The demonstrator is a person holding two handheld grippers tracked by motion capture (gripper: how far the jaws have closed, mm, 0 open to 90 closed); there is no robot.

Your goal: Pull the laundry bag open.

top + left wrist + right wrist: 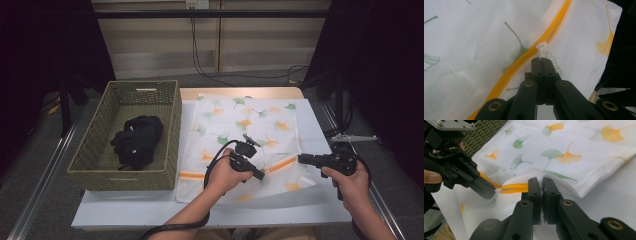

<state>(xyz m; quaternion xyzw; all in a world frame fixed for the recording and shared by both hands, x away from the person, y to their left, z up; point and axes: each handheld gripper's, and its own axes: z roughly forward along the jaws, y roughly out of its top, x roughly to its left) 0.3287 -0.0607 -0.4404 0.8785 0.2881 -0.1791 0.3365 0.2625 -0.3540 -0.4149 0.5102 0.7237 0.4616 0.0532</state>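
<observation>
A white mesh bag (240, 120) printed with green and orange leaves lies flat on the table, with an orange zipper (280, 164) running along its near end. My left gripper (261, 176) is shut on the small white zipper pull (541, 47), whose tab runs into the closed jaws (541, 59). My right gripper (301, 159) comes in from the right, its jaws (541, 181) shut on the bag's fabric edge at the end of the zipper (515, 188). The left gripper (491, 192) shows just beyond it, touching the zipper.
A green woven basket (125, 172) stands left of the bag and holds a black garment (137, 140). The white table (150, 205) has bare room in front of the basket and along its right edge. Cables hang on the back wall.
</observation>
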